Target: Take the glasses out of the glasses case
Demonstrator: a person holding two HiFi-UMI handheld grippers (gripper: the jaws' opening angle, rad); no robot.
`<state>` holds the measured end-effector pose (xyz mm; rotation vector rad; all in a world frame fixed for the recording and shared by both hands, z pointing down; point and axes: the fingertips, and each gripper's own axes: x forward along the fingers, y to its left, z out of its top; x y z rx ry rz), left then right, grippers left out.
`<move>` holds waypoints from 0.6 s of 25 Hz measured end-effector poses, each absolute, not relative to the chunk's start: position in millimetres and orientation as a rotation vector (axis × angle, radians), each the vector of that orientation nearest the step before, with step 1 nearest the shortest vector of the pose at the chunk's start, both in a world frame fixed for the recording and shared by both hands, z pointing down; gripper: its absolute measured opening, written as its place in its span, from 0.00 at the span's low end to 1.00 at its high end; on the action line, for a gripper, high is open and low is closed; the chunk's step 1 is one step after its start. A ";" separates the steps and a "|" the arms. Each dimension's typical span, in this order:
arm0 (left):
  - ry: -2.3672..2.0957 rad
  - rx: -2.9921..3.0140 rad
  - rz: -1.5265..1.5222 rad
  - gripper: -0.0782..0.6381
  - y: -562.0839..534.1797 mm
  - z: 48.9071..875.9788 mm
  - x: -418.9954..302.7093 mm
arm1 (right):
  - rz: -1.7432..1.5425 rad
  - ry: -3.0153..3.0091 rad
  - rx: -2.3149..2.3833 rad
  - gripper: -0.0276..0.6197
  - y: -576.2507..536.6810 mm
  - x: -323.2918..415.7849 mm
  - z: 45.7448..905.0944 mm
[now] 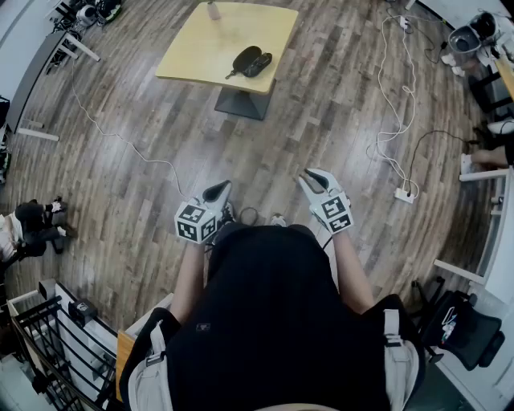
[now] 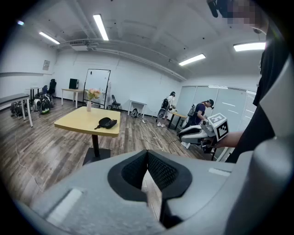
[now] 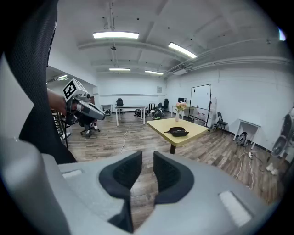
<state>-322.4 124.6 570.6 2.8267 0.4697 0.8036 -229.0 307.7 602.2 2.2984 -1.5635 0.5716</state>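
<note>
A black glasses case (image 1: pixel 251 61) lies closed on the yellow square table (image 1: pixel 201 48), far ahead of me across the wooden floor. It also shows in the left gripper view as the case (image 2: pixel 107 123) and in the right gripper view as the case (image 3: pixel 178 132). Both grippers are held close to my body, well short of the table. My left gripper (image 1: pixel 217 193) has its fingertips touching, with nothing between them (image 2: pixel 147 153). My right gripper (image 1: pixel 315 181) shows a narrow gap between its pads and holds nothing (image 3: pixel 147 156).
A small vase (image 1: pixel 214 10) stands at the table's far edge. White cables (image 1: pixel 393 96) and a power strip (image 1: pixel 404 194) lie on the floor to the right. Racks and bags (image 1: pixel 36 221) sit at the left. Two people (image 2: pixel 200 112) stand at distant desks.
</note>
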 end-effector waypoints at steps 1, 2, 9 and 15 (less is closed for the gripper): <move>0.464 2.826 0.805 0.12 124.5 569.7 -320.9 | 0.575 -1.565 2.296 0.16 308.9 -227.4 602.3; 0.459 2.826 0.806 0.12 124.4 568.9 -319.1 | 0.578 -1.567 2.293 0.16 310.1 -225.6 602.5; 0.431 2.842 0.811 0.12 131.3 565.1 -302.0 | 0.587 -1.599 2.248 0.16 316.6 -211.7 606.8; 0.402 2.852 0.832 0.12 144.6 567.1 -293.1 | 0.547 -1.666 2.248 0.16 322.1 -202.6 603.0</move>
